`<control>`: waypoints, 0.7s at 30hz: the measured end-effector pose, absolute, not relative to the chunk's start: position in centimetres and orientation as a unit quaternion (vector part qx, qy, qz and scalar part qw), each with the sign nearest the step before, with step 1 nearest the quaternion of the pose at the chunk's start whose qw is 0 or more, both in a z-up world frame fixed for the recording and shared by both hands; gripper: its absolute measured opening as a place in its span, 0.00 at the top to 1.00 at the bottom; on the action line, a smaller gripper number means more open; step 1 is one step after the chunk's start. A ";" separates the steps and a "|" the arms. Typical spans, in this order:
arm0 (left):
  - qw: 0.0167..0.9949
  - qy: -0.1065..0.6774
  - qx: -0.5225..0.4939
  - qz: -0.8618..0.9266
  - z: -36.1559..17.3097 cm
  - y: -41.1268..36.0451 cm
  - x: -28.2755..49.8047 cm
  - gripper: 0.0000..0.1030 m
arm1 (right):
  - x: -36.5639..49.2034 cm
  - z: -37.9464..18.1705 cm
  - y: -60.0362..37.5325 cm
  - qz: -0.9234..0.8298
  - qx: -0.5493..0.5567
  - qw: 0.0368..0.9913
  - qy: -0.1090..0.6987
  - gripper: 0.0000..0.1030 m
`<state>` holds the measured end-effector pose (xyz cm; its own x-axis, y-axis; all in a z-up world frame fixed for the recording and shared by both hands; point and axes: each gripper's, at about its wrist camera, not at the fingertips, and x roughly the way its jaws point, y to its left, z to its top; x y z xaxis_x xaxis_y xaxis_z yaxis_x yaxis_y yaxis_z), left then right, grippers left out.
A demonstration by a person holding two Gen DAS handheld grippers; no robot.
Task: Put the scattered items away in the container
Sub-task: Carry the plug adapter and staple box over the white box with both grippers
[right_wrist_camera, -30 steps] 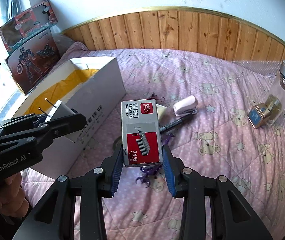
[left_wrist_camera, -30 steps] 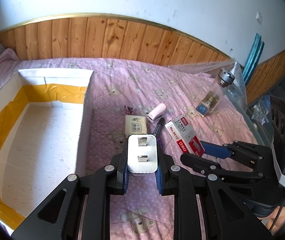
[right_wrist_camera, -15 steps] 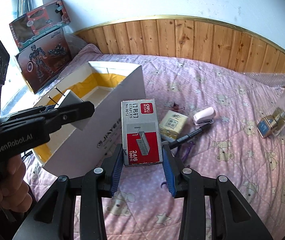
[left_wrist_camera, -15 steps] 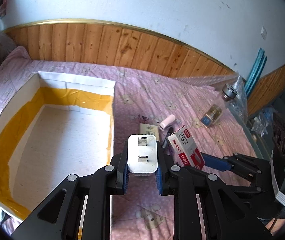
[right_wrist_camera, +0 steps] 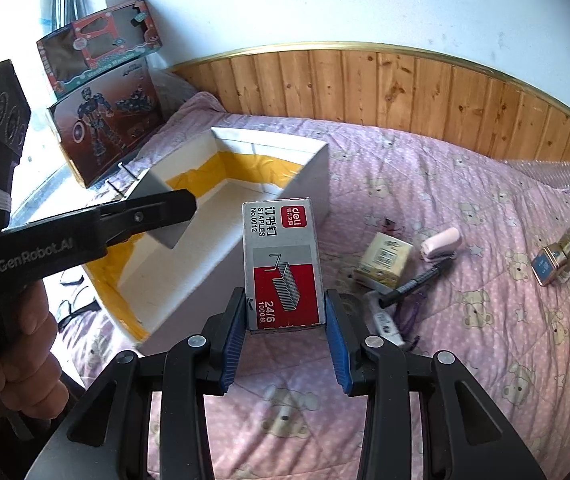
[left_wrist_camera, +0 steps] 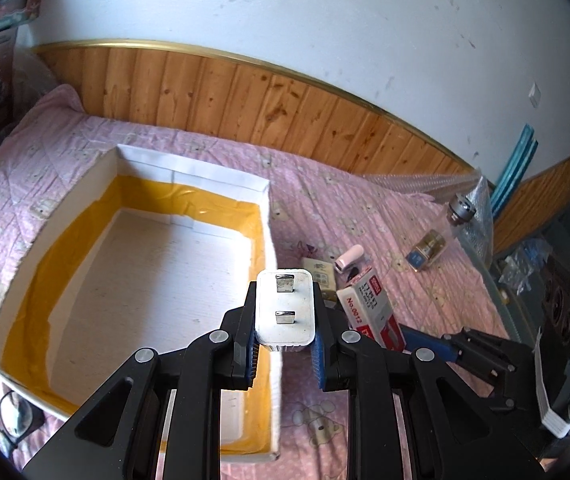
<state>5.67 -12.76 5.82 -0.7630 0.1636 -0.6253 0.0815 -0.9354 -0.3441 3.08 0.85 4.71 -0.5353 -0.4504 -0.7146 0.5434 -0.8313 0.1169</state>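
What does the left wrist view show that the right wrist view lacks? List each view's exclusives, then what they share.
Left wrist only: the plug face of the white charger in the left hand-held gripper, and the blue strips leaning on the wall.
Right wrist only: the toy boxes by the window, the person's hand, and the black pen.
Both: the yellow-lined box, the staple box, the pink quilt.

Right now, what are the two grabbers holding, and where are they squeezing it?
The left gripper squeezes the white plug adapter by its sides. The right gripper squeezes the staples box by its lower sides.
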 end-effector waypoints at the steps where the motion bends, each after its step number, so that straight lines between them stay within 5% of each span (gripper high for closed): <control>1: 0.020 -0.182 -0.341 0.922 6.1 -13.3 5.9 0.79 | 3.3 4.8 0.5 -0.874 0.388 0.286 0.059 0.62; 21: 0.007 -0.213 -0.340 0.916 9.0 -20.1 5.5 0.79 | 4.1 5.7 -5.5 -0.866 0.380 0.317 0.074 0.62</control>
